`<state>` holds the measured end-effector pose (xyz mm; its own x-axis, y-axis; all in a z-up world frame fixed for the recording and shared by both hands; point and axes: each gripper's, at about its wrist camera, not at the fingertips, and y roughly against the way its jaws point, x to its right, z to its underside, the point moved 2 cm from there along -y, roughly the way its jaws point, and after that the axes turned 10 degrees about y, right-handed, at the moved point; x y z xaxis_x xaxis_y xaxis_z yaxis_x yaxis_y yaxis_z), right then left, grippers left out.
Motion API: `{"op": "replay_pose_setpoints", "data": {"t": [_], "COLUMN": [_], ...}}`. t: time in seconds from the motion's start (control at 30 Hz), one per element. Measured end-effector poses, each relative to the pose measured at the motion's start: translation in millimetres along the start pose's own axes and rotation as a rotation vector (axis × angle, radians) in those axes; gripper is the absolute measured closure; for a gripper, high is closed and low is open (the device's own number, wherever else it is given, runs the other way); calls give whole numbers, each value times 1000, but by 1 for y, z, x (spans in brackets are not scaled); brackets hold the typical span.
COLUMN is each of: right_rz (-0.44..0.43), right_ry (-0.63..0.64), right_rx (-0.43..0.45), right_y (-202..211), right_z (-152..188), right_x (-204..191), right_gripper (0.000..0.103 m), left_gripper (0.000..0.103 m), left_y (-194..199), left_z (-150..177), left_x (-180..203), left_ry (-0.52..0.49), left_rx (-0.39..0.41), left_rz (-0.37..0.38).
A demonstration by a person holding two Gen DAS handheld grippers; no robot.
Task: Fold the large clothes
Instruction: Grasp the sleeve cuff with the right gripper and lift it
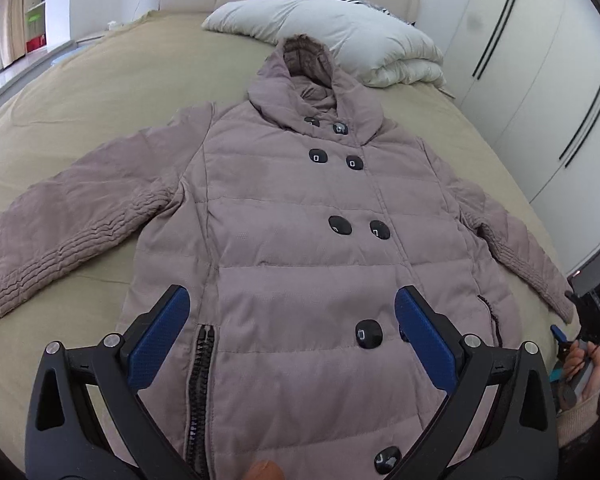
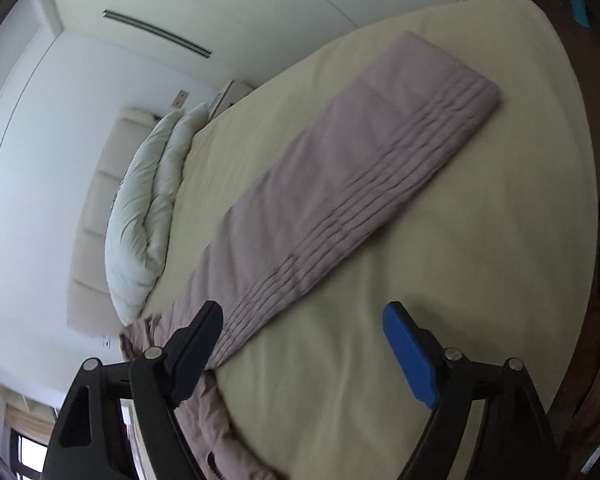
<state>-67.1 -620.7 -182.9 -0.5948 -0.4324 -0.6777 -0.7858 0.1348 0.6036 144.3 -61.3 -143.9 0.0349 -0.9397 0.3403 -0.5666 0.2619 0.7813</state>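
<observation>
A mauve hooded puffer coat (image 1: 300, 216) with black buttons lies face up and spread flat on the bed, hood toward the headboard, both sleeves out to the sides. My left gripper (image 1: 292, 312) is open and empty, hovering over the coat's lower front near its hem. My right gripper (image 2: 302, 324) is open and empty, tilted on its side, above the bed beside the coat's right sleeve (image 2: 340, 184); it also shows in the left wrist view (image 1: 580, 328) just past the sleeve cuff.
The bed has a tan sheet (image 1: 100, 92). A folded white duvet (image 1: 340, 36) lies at the padded headboard. White wardrobe doors (image 1: 540, 80) stand along the right side. The bed's edge (image 2: 572, 160) is near the sleeve cuff.
</observation>
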Motion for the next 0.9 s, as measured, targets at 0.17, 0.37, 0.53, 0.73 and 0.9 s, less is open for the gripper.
{"op": "replay_pose_setpoints", "data": {"t": [0.17,0.37,0.53,0.73,0.9], "right_rz": [-51,12,139,144,149], "right_ry": [-51,-35,297,1154,1646], "right_rx": [70,81,120,145,158], "right_y": [0,-14,-10,-25,-61], "right_z": [-30,-63,-80,36,175], "right_x": [28,45,-28,-219,-277], "right_gripper": [28,64,87,91,91], "left_gripper": [0,0,3,3,3], "left_y": [-32,-59,-72,-89,-107], "left_z": [-18,-33,-45,-65,-66], "left_x": [13,29,36,18,0], "left_ry": [54,82,111,279,457], "left_rx": [-34,-82,-109,-143,-239], "left_rz": [69,189,277,441,600]}}
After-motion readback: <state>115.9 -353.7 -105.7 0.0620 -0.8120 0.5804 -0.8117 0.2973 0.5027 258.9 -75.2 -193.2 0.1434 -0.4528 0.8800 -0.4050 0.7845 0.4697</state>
